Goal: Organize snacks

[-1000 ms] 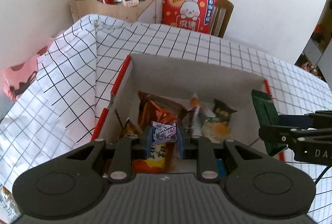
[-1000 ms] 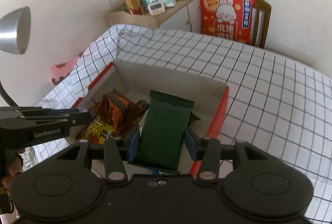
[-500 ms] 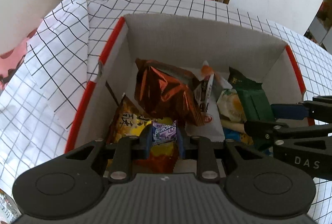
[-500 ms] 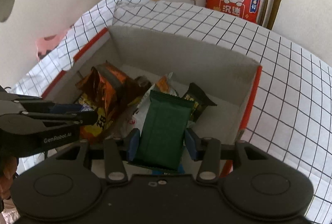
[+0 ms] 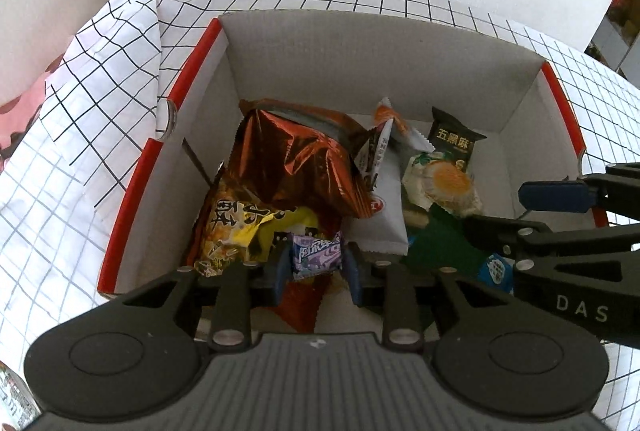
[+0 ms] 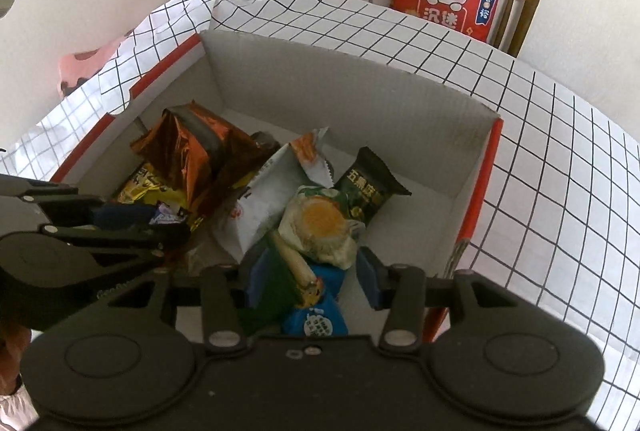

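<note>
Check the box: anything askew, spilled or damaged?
No spills or damage visible. The snacks lie jumbled in the cardboard box: the crumpled copper foil bag leans over the yellow packet, and the green packet sits tilted against the right gripper's open fingers.

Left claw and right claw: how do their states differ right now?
The left claw is shut on a small purple candy packet; the right claw is open, gripping nothing. The left one is over the box's left half, the right one over snacks at its right. Both are low inside the box.
</note>
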`<action>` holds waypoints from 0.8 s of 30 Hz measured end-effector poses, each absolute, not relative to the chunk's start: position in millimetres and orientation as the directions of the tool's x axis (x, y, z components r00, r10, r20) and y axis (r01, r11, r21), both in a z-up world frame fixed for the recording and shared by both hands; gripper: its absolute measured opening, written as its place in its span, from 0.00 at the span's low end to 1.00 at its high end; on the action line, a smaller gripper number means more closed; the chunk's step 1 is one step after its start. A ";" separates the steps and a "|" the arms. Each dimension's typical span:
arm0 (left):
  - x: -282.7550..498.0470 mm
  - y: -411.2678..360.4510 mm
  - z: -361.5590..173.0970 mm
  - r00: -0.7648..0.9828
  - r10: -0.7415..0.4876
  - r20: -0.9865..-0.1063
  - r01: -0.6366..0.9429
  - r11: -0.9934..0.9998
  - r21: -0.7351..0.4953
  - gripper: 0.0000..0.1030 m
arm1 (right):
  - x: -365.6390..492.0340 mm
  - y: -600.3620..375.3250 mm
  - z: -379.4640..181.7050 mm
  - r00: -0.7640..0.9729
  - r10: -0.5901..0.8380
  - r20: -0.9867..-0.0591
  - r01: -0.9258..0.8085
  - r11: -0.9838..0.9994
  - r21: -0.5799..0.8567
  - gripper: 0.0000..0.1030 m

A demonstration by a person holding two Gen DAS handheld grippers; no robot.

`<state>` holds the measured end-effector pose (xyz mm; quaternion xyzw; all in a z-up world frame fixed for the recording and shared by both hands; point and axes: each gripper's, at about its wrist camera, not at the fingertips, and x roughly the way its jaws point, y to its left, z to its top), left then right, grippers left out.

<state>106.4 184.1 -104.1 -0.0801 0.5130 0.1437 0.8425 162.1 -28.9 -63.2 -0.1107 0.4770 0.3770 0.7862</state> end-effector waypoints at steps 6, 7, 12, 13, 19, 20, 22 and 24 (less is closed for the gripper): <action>100.1 184.5 -95.9 0.455 0.157 -0.877 -0.330 0.944 -0.003 0.48 | 157.5 -40.7 -53.1 0.276 0.510 -0.815 -0.689 0.696 0.202 0.56; 97.8 185.0 -92.8 0.466 0.153 -0.872 -0.336 0.942 -0.013 0.58 | 156.1 -43.1 -50.6 0.282 0.514 -0.810 -0.688 0.697 0.202 0.57; 89.4 183.5 -80.1 0.499 0.147 -0.854 -0.340 0.940 -0.037 0.59 | 148.9 -56.9 -35.3 0.302 0.553 -0.776 -0.692 0.687 0.220 0.66; 88.0 183.2 -77.7 0.503 0.142 -0.852 -0.341 0.939 -0.045 0.59 | 147.8 -59.3 -32.8 0.305 0.561 -0.769 -0.692 0.686 0.226 0.67; 74.8 175.6 -60.7 0.542 0.137 -0.829 -0.335 0.940 -0.064 0.62 | 140.1 -79.4 -14.5 0.336 0.607 -0.721 -0.679 0.686 0.261 0.79; 72.2 173.8 -56.9 0.552 0.137 -0.823 -0.332 0.941 -0.067 0.63 | 138.6 -83.1 -10.8 0.343 0.616 -0.709 -0.677 0.686 0.267 0.82; 67.5 170.1 -49.9 0.569 0.139 -0.811 -0.331 0.941 -0.071 0.68 | 134.8 -91.0 -4.4 0.361 0.628 -0.689 -0.671 0.688 0.275 0.83; 62.7 166.6 -42.5 0.586 0.138 -0.799 -0.326 0.942 -0.076 0.71 | 131.9 -98.4 0.3 0.368 0.640 -0.674 -0.665 0.688 0.290 0.84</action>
